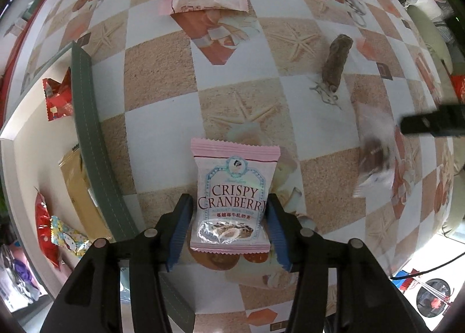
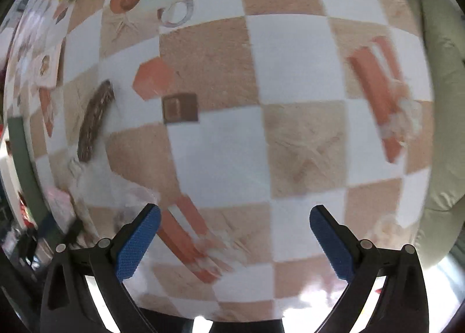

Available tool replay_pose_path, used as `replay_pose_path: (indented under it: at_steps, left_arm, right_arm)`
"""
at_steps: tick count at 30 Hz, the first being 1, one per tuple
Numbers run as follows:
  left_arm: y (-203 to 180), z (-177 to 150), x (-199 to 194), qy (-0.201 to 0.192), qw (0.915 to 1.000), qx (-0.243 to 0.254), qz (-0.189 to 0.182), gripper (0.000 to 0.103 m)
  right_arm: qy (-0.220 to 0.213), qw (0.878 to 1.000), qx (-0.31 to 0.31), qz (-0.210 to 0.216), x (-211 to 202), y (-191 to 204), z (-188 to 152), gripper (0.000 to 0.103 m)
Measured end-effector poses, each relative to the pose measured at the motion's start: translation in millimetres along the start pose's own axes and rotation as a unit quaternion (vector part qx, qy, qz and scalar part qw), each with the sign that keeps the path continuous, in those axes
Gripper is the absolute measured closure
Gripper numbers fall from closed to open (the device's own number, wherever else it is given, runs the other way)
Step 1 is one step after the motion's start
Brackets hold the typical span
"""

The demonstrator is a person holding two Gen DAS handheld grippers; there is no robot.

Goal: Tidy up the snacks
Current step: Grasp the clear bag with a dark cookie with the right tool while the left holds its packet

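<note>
Left wrist view: the left gripper [image 1: 229,216] clamps the pink Crispy Cranberry packet [image 1: 232,199] by its 2 sides above the tablecloth [image 1: 319,117]. It looks light, soft, crushable. The right gripper [image 2: 234,241] stands wide, empty.

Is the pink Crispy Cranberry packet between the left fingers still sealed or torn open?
Sealed, as far as visible. The Crispy Cranberry packet shows both crimped ends intact, top and bottom, with no tear. The left hand-held gripper holds it by its sides.

Both wrist views angled down, close over checkered tablecloth [image 1: 162,77], sharing brown bar [image 1: 337,64].
</note>
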State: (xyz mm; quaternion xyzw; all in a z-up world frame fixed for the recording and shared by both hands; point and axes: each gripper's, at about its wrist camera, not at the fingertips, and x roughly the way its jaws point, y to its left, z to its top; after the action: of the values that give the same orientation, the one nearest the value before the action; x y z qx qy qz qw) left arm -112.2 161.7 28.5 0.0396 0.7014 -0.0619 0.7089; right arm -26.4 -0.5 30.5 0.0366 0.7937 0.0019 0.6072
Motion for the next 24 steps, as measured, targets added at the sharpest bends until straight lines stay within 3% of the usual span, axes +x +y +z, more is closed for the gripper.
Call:
replay_pose_path:
  at_steps: [6, 12, 14, 19, 22, 24]
  left_arm:
    - [-7, 4, 5, 0.001, 1.0, 0.001, 0.004, 0.043]
    - [-5, 6, 8, 0.004, 0.9999, -0.005, 0.008, 0.038]
    - [-1, 4, 12, 0.003, 0.9999, -0.008, 0.009, 0.035]
    - [0, 3, 14, 0.004, 0.9999, -0.009, 0.008, 0.032]
    - [4, 2, 15, 0.004, 0.9999, -0.009, 0.006, 0.031]
    - [6, 2, 15, 0.003, 0.9999, -0.009, 0.006, 0.03]
  right_arm:
    - [0.012, 0.998, -0.029, 0.051, 4, 43, -18, 0.0]
    - [0.047, 0.989, 0.112, 0.082, 28, 55, 0, 0.0]
    - [0.052, 0.989, 0.121, 0.074, 32, 55, 11, 0.0]
    - [0.065, 0.995, 0.079, -0.006, 49, 100, 2, 0.0]
    - [0.064, 0.994, 0.083, -0.006, 51, 113, -1, 0.0]
    - [0.071, 0.996, 0.061, -0.01, 54, 112, -23, 0.0]
